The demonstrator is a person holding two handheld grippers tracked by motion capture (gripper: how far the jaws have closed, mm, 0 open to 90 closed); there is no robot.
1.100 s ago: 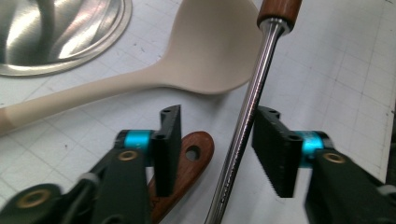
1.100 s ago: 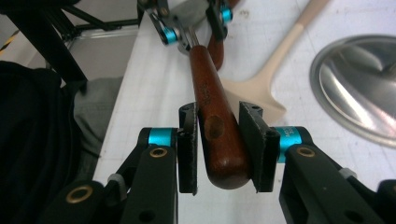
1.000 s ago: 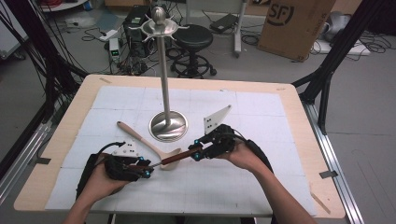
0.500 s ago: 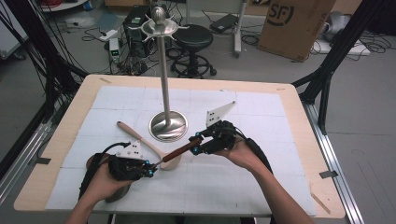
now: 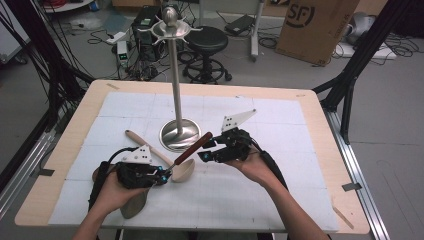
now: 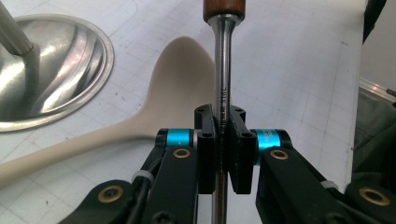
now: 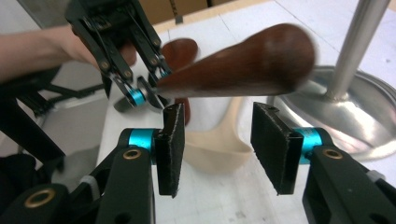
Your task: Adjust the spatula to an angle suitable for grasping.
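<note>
- While my left gripper (image 5: 162, 175) sits near the front of the table (image 5: 60, 150), its jaws are clamped tight on the steel shank of a wooden-handled utensil (image 5: 192, 149); the left gripper view shows both pads pressed flat against the metal rod (image 6: 223, 93).
- Long axis of the utensil: it runs diagonally in the high view, from my left jaws up and to the right, wooden handle end highest, pointing toward my right gripper (image 5: 206, 151).
- Handle end hangs in the air just in front of the stand's round steel base (image 5: 180, 136), not resting on the mat.
- Which end piece lies below my left jaws I cannot tell; it is hidden under the gripper.
- My right gripper is parted, its jaws having just been widening; the pads (image 7: 170, 144) touch nothing, and the brown handle (image 7: 243, 60) passes just above them, blurred.
- A cream spoon (image 5: 184, 170) lies on the mat with its bowl just beside my left jaws, its long handle running back and left, crossing under the utensil's line.
</note>
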